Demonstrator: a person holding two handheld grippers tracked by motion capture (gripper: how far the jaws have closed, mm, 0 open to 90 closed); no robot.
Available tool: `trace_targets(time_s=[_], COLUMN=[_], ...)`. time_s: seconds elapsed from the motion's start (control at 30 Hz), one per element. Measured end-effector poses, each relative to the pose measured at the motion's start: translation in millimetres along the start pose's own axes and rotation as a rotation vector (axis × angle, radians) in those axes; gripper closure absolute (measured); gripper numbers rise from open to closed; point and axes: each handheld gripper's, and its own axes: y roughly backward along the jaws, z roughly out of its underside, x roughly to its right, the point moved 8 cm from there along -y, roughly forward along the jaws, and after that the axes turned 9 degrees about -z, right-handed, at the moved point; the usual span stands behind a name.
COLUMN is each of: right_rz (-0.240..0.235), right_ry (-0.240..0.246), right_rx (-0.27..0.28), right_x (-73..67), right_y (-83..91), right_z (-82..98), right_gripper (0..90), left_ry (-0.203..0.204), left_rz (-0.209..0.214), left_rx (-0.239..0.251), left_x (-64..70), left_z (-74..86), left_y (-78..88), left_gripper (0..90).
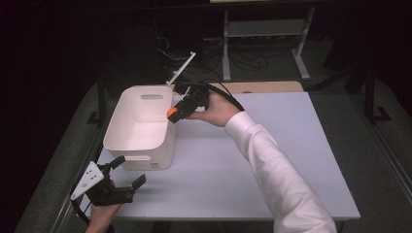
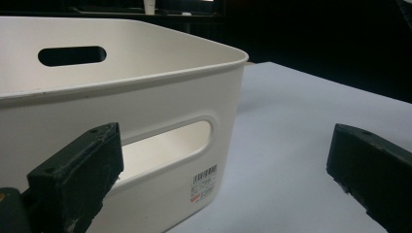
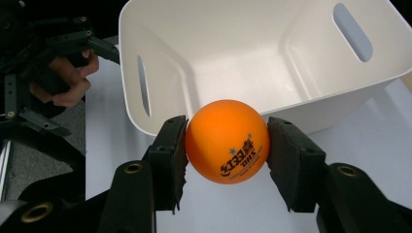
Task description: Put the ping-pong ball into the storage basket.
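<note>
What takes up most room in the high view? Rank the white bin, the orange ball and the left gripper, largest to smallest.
1. white bin, by far the largest.
2. left gripper, open near the table's front edge; it sits nearer the camera, which flatters it.
3. orange ball, a small spot between the right gripper's jaws at the bin's rim.

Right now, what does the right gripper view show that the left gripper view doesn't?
Right gripper view: the orange ball clamped between the right gripper's pads, the bin's bare inside, and the other hand with its gripper.
Left gripper view: the left gripper's jaws wide apart with nothing between them, and a barcode label on the bin's outer wall.
Both: the white bin with handle slots, on the white table.
</note>
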Motion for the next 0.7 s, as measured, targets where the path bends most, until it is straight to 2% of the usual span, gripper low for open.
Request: trace_targets(time_s=[0.7], right_rz=[-0.037], right_ry=[0.016], right_rx=[0.020], right_x=[-3.0], right_y=[-22.5], right_z=[-25.9], right_gripper=[49.4], left_ry=[-0.003], left_rz=[0.000], left_rx=[0.000], left_x=[-0.5], left_z=[-0.1], left_y=[0.3], left_gripper=[0.0])
